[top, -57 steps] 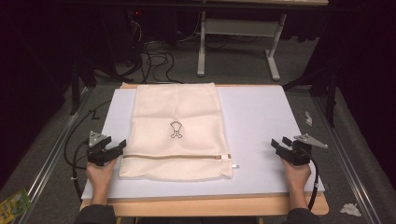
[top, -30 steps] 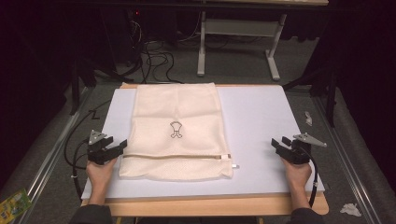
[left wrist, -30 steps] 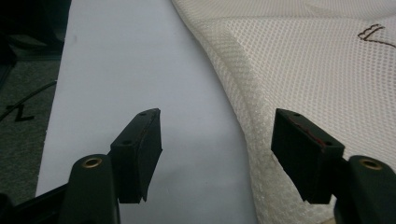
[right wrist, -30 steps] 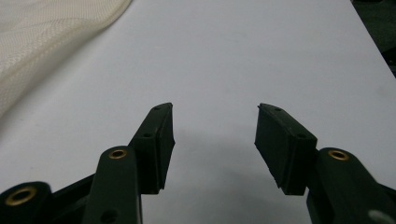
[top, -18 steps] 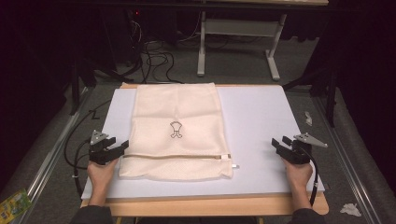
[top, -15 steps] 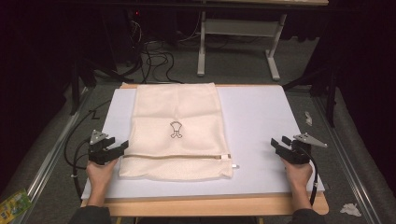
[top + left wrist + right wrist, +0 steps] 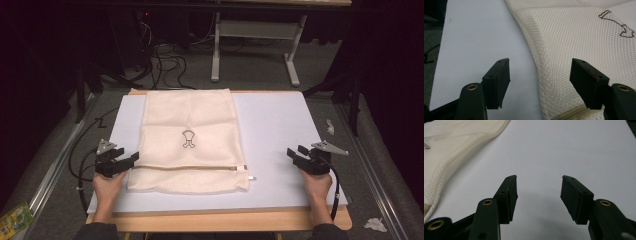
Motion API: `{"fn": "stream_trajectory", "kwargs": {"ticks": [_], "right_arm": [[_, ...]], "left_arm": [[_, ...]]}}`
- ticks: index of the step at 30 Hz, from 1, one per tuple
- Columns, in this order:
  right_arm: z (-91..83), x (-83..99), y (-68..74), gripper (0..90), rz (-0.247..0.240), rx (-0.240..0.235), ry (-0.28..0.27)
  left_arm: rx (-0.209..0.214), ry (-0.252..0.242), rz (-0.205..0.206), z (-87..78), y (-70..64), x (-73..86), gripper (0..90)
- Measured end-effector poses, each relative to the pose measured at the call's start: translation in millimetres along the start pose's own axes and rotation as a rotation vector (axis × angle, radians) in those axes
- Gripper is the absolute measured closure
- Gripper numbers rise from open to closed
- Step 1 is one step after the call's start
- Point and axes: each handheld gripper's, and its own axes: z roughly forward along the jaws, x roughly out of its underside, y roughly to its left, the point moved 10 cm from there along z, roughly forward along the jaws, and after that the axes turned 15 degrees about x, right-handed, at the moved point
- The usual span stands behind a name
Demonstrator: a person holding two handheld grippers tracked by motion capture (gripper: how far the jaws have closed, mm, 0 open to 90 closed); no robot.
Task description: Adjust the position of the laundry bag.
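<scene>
Right now a cream mesh laundry bag (image 7: 189, 141) lies flat on the pale surface (image 7: 280, 130), left of the middle, with its long side running away from the person. A small dark outline emblem (image 7: 188, 139) sits near the bag's centre, and a zipper (image 7: 190, 167) crosses it close to the near end, its white pull (image 7: 250, 177) poking out past the bag's right edge onto the bare surface.

The left tongs (image 7: 131, 159) rest at the bag's near left edge, level with the zipper line, held by the person's left hand (image 7: 107, 182). In the left gripper view these tongs (image 7: 540, 75) stand wide apart and hold nothing: one jaw is over the bare surface, the other over the mesh, with the bag's side seam running between them. Whether the jaws touch the cloth I cannot tell.

The right tongs (image 7: 291, 153) sit well apart from the bag, near the surface's right edge, gripped by the right hand (image 7: 316, 184). In the right gripper view those tongs (image 7: 539, 192) are also spread wide and empty, pointing across plain surface, with the bag's corner off at the picture's left edge.
</scene>
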Motion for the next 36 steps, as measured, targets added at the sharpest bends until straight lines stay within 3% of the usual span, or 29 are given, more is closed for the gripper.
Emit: {"fn": "stream_trajectory", "kwargs": {"ticks": [20, 25, 28, 36], "right_arm": [[1.4, -8.4, 40.0, 49.9, -0.041, -0.087, 0.04], [6.7, -7.7, 59.0, 49.9, -0.05, -0.127, 0.067], [10.2, -8.5, 77.2, 49.8, -0.08, -0.153, 0.085], [12.8, -12.0, 105.0, 49.7, -0.129, -0.19, 0.113]], "left_arm": [[0.019, 0.05, -0.003, 7.8, -10.6, 2.8, 29.8], [0.021, 0.071, -0.006, 10.1, -14.4, 2.6, 29.0], [0.013, 0.074, -0.02, 9.8, -12.5, 3.1, 28.5], [0.018, 0.104, -0.029, 12.2, -14.6, 6.0, 27.7]]}}
